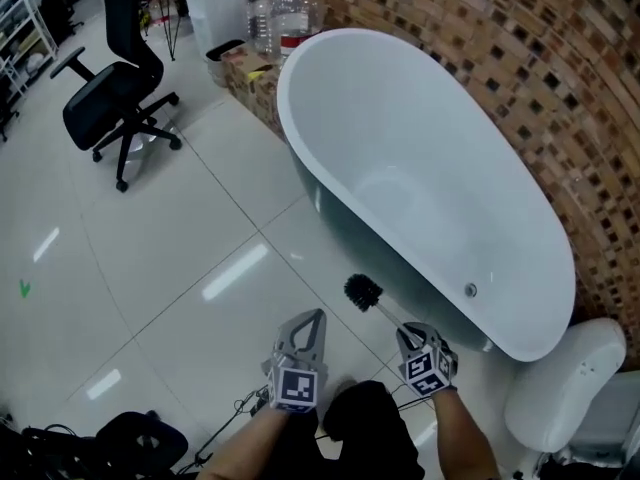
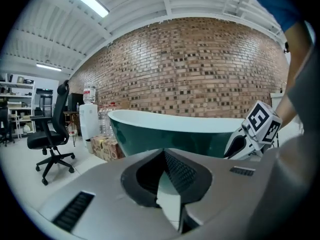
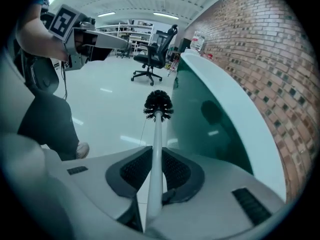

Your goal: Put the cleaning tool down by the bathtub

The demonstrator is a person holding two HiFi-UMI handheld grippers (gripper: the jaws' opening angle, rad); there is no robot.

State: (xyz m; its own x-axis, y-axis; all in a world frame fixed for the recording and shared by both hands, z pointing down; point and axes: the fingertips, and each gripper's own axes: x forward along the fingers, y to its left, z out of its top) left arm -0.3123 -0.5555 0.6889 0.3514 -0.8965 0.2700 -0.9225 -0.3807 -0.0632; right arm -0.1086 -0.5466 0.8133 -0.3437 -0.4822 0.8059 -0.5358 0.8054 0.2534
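- Cleaning tool [image 1: 381,308] is a toilet-type brush with a white stick handle and a round black bristle head. It's clamped in the right gripper [image 1: 408,334], and the pads squeeze the handle from both sides partway along it.
- In the right gripper view the handle [image 3: 157,144] runs straight out between the jaws, with the bristle head [image 3: 158,105] at the far end pointing away from the person.
- The brush isn't down yet. It's held above the floor [image 1: 150,258], and the bristle end sits just beside the dark green outer wall of the bathtub [image 1: 288,98], near the end closest to the person.
- The tub itself is freestanding, white inside and green outside, and runs along a curved-looking brick wall [image 1: 520,58].
- The left gripper [image 1: 318,316] hangs just beside the right one, a bit further from the tub. Its jaw tips meet and it's got nothing in it. The left gripper view shows only floor through the little gap behind the tips [image 2: 164,152].
- Both of the person's forearms come in from the bottom of the head view, with dark clothing between them.
- Past the far end of the tub there's a cardboard box [image 1: 250,68] with big clear water bottles [image 1: 285,8] on it.
- A black office chair [image 1: 115,93] sits well apart from all this, out on the glossy white tiles.
- There's a white rounded thing [image 1: 565,378] by the tub's near end, but what it is can't be made out.
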